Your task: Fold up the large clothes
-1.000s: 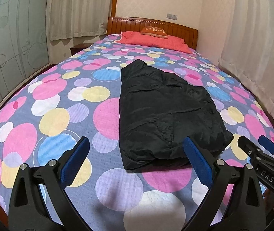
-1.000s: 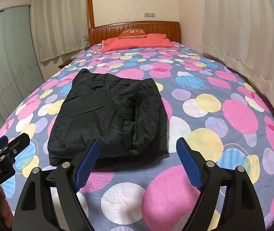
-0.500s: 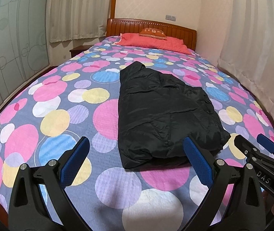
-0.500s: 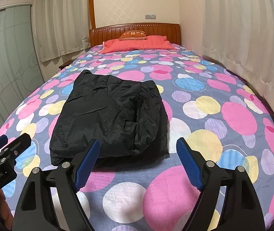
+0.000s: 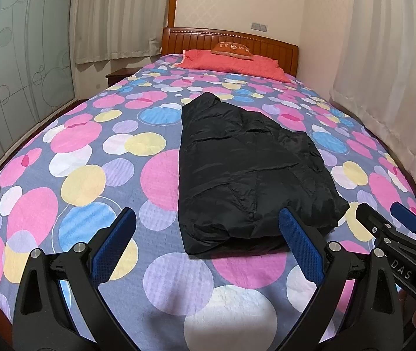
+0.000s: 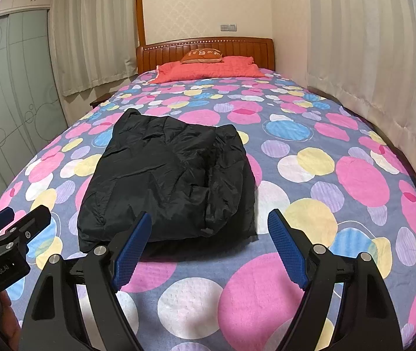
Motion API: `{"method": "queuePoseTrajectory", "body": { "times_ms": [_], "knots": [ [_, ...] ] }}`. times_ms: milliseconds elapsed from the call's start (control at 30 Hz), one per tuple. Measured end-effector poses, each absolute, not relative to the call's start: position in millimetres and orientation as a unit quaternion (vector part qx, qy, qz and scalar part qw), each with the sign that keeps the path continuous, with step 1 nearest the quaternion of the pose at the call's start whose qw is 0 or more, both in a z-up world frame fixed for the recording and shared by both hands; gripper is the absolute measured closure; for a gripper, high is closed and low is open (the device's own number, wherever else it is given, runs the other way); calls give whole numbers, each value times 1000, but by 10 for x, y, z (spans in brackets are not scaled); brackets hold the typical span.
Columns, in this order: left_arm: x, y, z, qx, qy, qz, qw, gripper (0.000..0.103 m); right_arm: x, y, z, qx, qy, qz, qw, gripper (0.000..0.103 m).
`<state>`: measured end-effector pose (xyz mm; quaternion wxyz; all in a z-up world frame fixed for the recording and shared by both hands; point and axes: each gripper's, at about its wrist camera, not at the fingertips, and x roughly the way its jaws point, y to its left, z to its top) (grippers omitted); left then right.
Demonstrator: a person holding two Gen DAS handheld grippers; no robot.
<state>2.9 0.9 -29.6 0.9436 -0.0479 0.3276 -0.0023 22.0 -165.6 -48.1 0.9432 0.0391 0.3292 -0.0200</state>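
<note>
Puffy black nylon jacket (image 5: 248, 169) lying folded near the foot edge of the bed.
Left gripper (image 5: 208, 242) and right gripper (image 6: 210, 245) are hovering with fingers spread apart, holding nothing. The padding is looking soft, light and slippery; its thick near hem seems the surest grip. The circle-patterned quilted bedspread (image 6: 324, 175) is stretching toward the wooden headboard (image 6: 208, 48), curtains flanking.

Garment: folded black puffy jacket (image 5: 251, 169), lying lengthwise on the bed's circle-patterned quilt (image 5: 85, 158).
Left gripper (image 5: 206, 248): blue-padded jaws spread wide, empty, hanging short of the jacket's near edge.
Right gripper (image 5: 389, 219): at lower right, black with blue pads.
</note>
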Motion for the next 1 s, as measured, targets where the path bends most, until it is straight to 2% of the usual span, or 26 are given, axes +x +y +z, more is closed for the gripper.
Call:
{"method": "queuePoseTrajectory", "body": {
  "times_ms": [1000],
  "knots": [
    [-4, -33, -270, -39, 318, 2, 947, 5, 215, -1638, -504, 38, 331, -20, 943, 23]
  ]
}}
